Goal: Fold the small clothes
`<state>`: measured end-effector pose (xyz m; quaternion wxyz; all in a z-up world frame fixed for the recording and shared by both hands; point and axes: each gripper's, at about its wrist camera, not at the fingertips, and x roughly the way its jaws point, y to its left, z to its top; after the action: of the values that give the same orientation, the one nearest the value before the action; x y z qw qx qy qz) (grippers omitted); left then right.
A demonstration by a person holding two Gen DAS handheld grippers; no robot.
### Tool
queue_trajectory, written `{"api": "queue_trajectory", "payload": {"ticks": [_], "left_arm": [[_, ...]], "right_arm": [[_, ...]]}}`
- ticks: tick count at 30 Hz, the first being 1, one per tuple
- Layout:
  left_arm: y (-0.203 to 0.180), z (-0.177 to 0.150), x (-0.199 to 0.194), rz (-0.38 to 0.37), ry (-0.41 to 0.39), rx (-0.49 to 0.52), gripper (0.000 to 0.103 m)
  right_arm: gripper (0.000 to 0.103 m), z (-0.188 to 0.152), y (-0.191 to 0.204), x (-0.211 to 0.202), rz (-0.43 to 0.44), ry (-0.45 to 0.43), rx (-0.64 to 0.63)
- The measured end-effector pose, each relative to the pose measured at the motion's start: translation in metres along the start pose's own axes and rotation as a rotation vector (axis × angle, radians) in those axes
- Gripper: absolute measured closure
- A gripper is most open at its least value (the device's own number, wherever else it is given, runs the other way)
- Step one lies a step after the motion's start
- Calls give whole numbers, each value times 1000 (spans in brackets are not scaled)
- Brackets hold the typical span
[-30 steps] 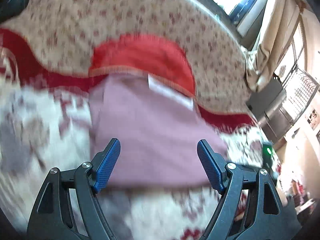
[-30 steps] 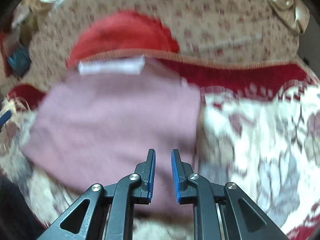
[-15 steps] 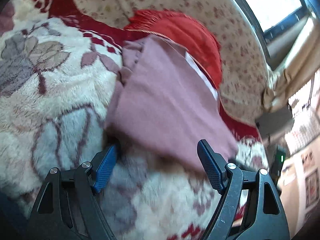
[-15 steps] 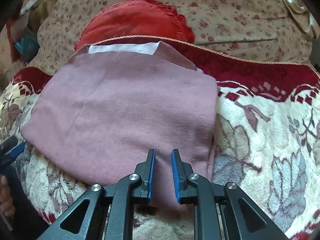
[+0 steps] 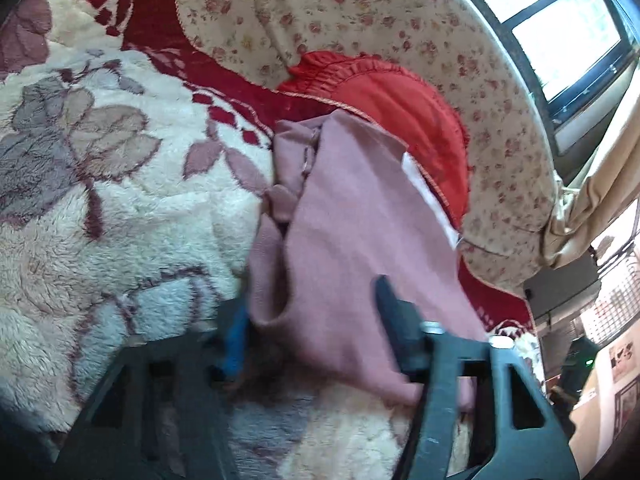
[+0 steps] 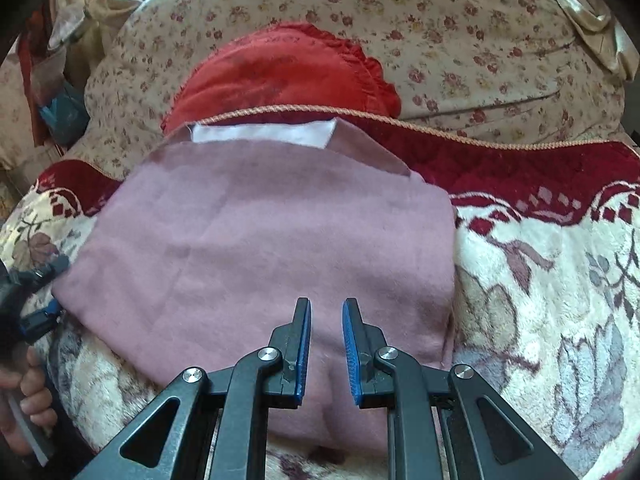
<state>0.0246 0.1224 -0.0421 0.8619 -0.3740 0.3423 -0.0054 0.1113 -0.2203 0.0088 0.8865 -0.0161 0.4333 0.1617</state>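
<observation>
Left tool (image 5: 316,320): you hold it low over the blanket, tilted, its fingers parted to either side of the garment's near left corner; blurred, so whether the pads touch cloth cannot be told. In the right wrist view it (image 6: 38,300) sits at the garment's left edge.
Right tool (image 6: 326,344): you hold it level at the garment's near edge, jaws close together with a narrow gap; a small pucker of pink cloth lies between and just below the fingertips, so whether it grips the cloth cannot be told.
Your hand (image 6: 24,400): fingers curled round the left tool's handle, at the frame's lower left.
Garment (image 6: 260,248): one, dusty pink, folded flat into a rough rectangle on the blanket; far edge lies against the cushion. Its left side (image 5: 360,240) shows bunched layers.
White label (image 6: 264,134): one, at the far edge; no writing readable.
Blanket (image 6: 560,280): one, cream plush, floral pattern, red border.
Cushion (image 6: 280,76): one, red, frilled, behind the garment.
Floral cover (image 6: 460,40): one, beige, small red flowers.
</observation>
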Motion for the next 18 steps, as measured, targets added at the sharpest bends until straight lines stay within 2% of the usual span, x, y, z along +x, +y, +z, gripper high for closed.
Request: {"api": "queue_trajectory", "payload": {"ticks": [1,2,3,5,7,9,11,13,16,18], "left_arm": [[0,0,1,12,3,8,70],[0,-1,1,26,1,21,82],[1,-1,0,34,-5,31,87],[-2,-3,-2,46,-24,59,93],[-12,-7,-6,86,-60,136,95],[-23,-11,-7,119,-82,207,97],[-34,-15,-8,140,-106,272,97],[-38,-16,-9,131,-106,290,97],[-29,-14,-6,71,-33,195,97],[-24,-14,-5,64,-13,159,97]], "right_arm": [[88,1,2,-1,12,-9,0],[88,3,5,-3,34,-27,0],[88,5,9,-6,55,-52,-6],[81,7,18,-11,83,-91,-25],[56,8,26,-13,127,-116,-34],[49,10,34,-9,161,-96,-56],[49,16,40,1,211,-49,-51],[49,31,44,8,275,-8,16],[46,62,60,22,411,67,89],[46,90,86,36,426,114,48]]}}
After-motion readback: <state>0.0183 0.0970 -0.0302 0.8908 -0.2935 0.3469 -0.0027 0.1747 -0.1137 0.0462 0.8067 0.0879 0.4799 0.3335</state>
